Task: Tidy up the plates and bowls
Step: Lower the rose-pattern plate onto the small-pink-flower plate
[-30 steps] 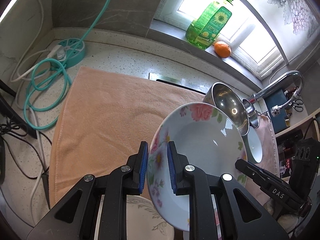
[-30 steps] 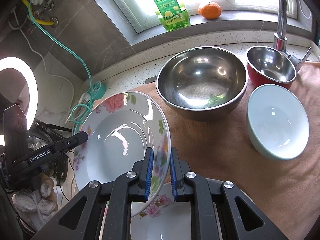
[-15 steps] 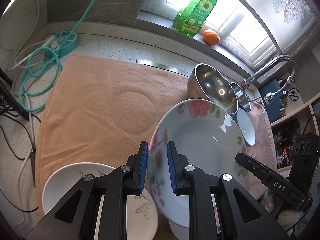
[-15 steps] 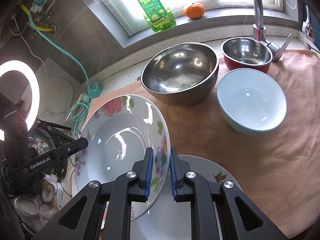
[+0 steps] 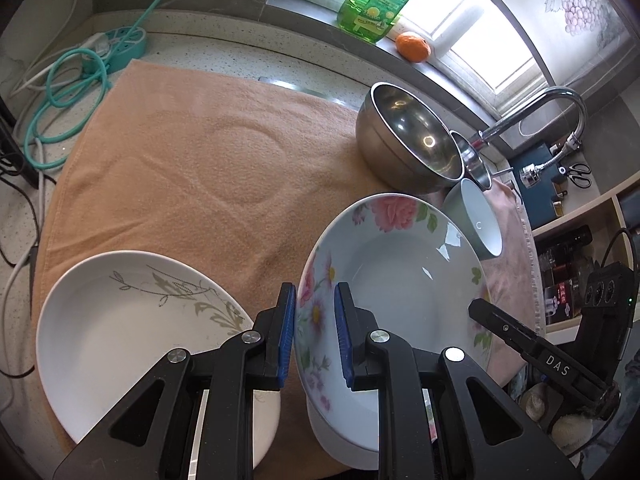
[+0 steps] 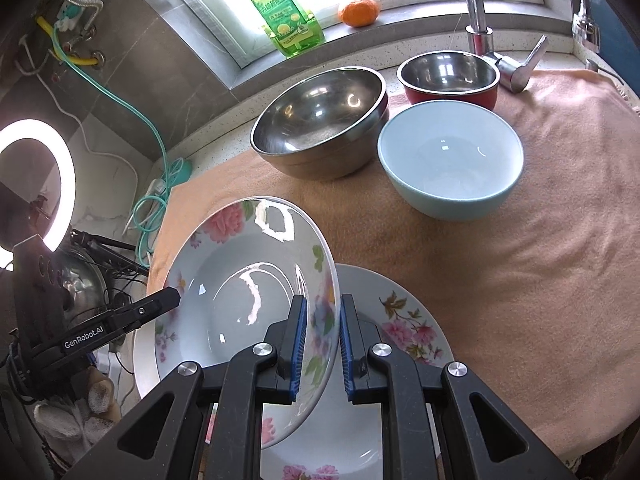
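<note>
porcelain floral plate hangs tilted between both grippers, above the peach towel; left gripper clamps its left rim, right gripper clamps the opposite rim; a second floral plate lies under it; a white leaf plate sits just left; steel bowl, blue bowl and red bowl stand behind.

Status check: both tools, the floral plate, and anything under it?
Left tool and right tool both shut on the floral plate, opposite rims. Plate held tilted above a larger floral plate. White leaf-pattern plate alongside on the towel.
</note>
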The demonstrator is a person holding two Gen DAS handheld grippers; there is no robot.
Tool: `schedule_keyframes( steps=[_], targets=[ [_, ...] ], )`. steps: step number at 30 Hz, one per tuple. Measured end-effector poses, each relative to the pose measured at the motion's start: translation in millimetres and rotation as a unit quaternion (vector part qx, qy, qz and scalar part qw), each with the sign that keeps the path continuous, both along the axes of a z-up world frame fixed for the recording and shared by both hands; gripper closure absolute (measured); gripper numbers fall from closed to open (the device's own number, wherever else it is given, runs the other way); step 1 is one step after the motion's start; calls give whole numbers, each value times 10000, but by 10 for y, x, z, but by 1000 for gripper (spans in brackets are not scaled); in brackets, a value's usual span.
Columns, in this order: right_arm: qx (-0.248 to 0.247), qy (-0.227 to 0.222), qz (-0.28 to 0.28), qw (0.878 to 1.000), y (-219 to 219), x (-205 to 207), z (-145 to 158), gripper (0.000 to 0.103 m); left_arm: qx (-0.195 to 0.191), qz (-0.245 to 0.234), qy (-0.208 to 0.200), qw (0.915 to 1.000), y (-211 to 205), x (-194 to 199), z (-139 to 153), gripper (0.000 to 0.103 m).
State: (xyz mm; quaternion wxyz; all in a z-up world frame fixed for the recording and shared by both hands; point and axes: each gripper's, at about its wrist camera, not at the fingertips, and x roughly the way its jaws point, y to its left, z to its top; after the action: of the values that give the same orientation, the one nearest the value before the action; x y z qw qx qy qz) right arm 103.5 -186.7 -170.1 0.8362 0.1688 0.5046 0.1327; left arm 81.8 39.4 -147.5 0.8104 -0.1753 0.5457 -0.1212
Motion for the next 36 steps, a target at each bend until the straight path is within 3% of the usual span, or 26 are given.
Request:
schedule_keyframes(
  steps=[36],
  targets=[
    [-88, 357, -176, 9992, -377, -363, -303, 89, -13, -292, 344, 9990, -350, -363, -246, 86]
  ],
)
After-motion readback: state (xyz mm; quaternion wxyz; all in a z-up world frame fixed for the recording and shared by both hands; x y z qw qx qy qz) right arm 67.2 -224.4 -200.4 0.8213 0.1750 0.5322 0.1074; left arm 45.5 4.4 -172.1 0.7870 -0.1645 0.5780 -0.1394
